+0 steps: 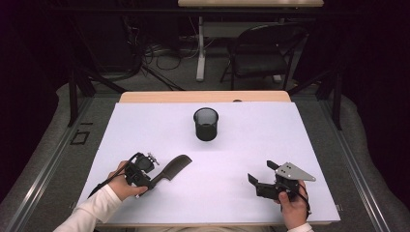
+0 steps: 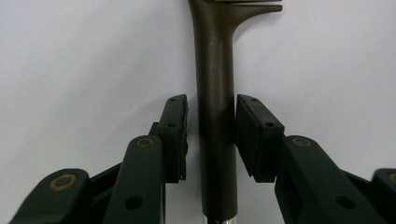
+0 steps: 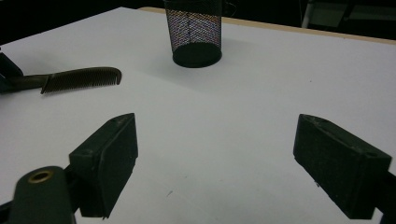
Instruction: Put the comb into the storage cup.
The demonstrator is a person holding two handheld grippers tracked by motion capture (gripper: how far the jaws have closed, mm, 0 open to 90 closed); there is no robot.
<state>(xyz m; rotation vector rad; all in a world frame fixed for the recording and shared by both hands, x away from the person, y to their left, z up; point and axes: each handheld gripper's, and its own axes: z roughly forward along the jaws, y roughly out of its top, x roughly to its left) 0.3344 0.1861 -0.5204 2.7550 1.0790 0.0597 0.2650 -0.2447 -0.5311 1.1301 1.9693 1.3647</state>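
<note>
On the left of the high view, the person's left hand [image 1: 124,186] rests on the white table [image 1: 241,145] near its front edge, holding the left gripper [image 1: 153,181]. Its jaws stand on either side of the handle of a dark brown comb [image 1: 173,168]. The left gripper view shows the comb's handle [image 2: 215,121] running straight up between the two black pads [image 2: 173,135]. The right-hand pad appears to touch the handle, while a thin sliver of table shows between the left-hand pad and the handle, so the grip is closing around it but does not look fully clamped yet. The comb lies flat on the table, its toothed end pointing away toward the middle.

Farther back, near the centre of the table, a black mesh cup [image 1: 206,123] stands upright, well apart from the comb.

On the right, the person's right hand [image 1: 293,205] holds the right gripper [image 1: 263,174] just above the table, its jaws spread wide with nothing between them.

The comb looks like rigid plastic: light, stiff and smooth, so likely a little slippery. The teeth are thin and could bend or snag, so the plain round handle is the sensible place to hold it. A grip partway along the handle, as here, should keep it from pivoting when lifted.
</note>
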